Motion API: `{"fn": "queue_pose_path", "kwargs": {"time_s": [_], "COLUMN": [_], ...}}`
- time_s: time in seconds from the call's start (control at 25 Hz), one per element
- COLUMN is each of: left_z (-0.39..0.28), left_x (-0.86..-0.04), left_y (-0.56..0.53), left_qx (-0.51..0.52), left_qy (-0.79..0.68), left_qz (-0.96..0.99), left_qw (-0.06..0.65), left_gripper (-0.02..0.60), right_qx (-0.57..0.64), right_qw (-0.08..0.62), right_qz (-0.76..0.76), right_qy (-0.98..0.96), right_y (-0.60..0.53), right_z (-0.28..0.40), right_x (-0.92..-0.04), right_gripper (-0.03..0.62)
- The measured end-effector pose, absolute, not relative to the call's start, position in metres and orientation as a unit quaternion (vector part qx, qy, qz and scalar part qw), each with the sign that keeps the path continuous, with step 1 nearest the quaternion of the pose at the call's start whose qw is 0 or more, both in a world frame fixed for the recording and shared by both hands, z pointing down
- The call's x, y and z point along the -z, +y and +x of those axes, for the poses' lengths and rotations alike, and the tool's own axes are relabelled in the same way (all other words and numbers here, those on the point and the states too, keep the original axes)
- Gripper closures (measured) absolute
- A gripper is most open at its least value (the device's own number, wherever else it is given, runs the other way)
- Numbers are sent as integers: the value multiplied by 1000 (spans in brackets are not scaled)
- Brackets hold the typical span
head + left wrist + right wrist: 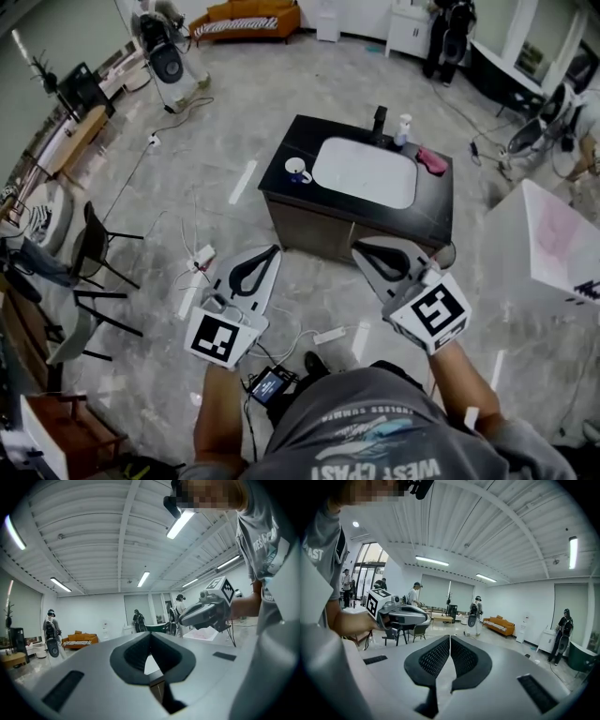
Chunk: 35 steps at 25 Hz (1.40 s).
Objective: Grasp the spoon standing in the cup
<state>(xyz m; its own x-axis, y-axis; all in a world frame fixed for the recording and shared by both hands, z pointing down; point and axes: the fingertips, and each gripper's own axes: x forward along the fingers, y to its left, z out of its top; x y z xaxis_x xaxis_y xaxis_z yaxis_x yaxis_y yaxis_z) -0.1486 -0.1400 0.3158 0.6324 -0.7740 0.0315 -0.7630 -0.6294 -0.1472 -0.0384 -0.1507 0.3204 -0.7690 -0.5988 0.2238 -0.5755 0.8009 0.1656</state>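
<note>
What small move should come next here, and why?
Probably move closer and bring the left gripper toward the cup, opening its jaws: both it and the right gripper are shut, empty, and short of the counter the cup stands on.

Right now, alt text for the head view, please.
The left gripper and right gripper, shut and empty, hang over the floor short of a dark counter with a white sink; a cup stands near its left edge.
</note>
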Motion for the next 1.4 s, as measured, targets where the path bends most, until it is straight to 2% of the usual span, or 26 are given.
{"fn": "queue_pose_path", "kwargs": {"time_s": [0.4,0.88,1.4], "left_z": [-179,-187,-194], "left_x": [-317,-319,-350], "left_y": [-162,-198,-306], "left_qx": [27,48,76], "left_qy": [412,404,435], "left_qz": [-910,-912,-897], "left_qw": [45,49,37], "left_gripper": [580,580,580], "right_qx": [49,46,32], "right_qw": [152,141,138], "right_qz": [335,339,296], "right_qy": [-929,-929,-945], "right_y": [-175,-229,-350], "right_z": [-61,-72,-88], "right_x": [-313,-319,-367], "right_gripper": [560,560,560]}}
